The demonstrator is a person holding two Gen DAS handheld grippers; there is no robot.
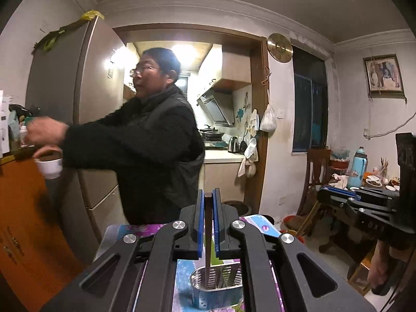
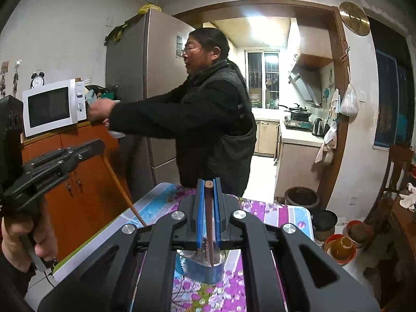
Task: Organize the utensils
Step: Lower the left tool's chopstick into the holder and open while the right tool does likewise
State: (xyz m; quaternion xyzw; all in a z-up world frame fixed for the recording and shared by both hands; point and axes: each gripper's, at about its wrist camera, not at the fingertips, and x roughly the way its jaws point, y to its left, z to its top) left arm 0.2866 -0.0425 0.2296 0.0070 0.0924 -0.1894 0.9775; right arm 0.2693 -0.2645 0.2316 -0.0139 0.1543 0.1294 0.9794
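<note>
My left gripper [image 1: 208, 193] is shut on a brown chopstick [image 1: 208, 223] that hangs down into a metal utensil holder [image 1: 217, 290] on the flowered tablecloth [image 1: 182, 270]. My right gripper [image 2: 208, 183] is shut on another brown chopstick [image 2: 209, 221], its tip down in the same metal holder [image 2: 201, 266]. In the right wrist view the left gripper [image 2: 101, 153] shows at the left with its chopstick [image 2: 122, 189] slanting down toward the table. The right gripper body shows at the right edge of the left wrist view [image 1: 364, 202].
A person in black [image 2: 208, 119] stands past the table's far edge, reaching toward a microwave [image 2: 53, 106] on an orange cabinet [image 2: 83, 182]. A fridge [image 2: 153, 78] stands behind. Buckets and pots [image 2: 338, 249] sit on the floor at right, by a cluttered side table [image 1: 364, 182].
</note>
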